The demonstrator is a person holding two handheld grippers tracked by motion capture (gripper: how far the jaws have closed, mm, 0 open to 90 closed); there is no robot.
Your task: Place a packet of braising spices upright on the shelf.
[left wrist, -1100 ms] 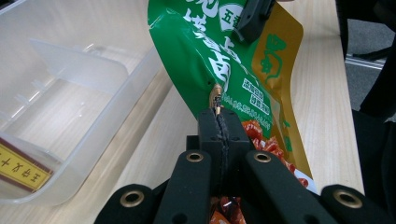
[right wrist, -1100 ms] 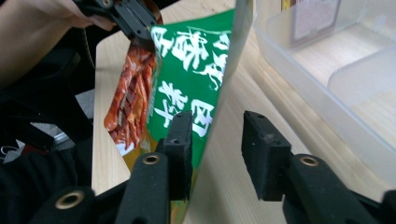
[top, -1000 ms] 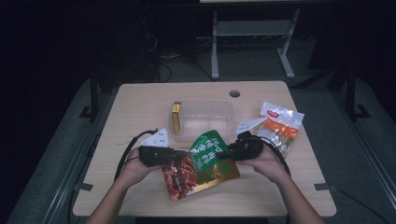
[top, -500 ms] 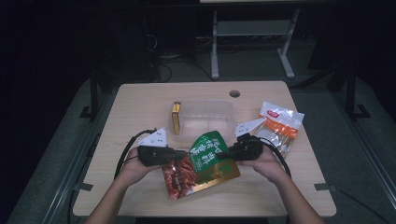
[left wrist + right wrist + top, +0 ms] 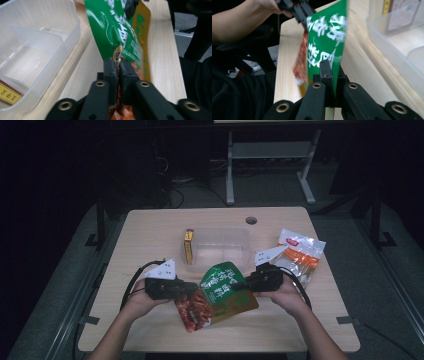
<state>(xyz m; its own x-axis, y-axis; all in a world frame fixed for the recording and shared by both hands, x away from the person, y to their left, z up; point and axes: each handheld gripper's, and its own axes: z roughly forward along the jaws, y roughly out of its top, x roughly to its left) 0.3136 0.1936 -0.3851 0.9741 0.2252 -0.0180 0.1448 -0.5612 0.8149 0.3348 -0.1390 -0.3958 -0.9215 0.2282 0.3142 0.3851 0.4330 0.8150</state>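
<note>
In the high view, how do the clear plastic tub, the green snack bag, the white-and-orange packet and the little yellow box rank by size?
1. Clear plastic tub, largest.
2. Green snack bag, held up nearer the camera, so its lead over the next is unsure.
3. White-and-orange packet, looks close to the bag.
4. Yellow box, plainly smallest.

Printed lettering on the green snack pouch is motion-blurred and unreadable in both gripper views. The pouch's lower edge is hidden behind the closed jaws. The clear plastic container is cut off by the frame edge. The yellow box label is too small to read.
</note>
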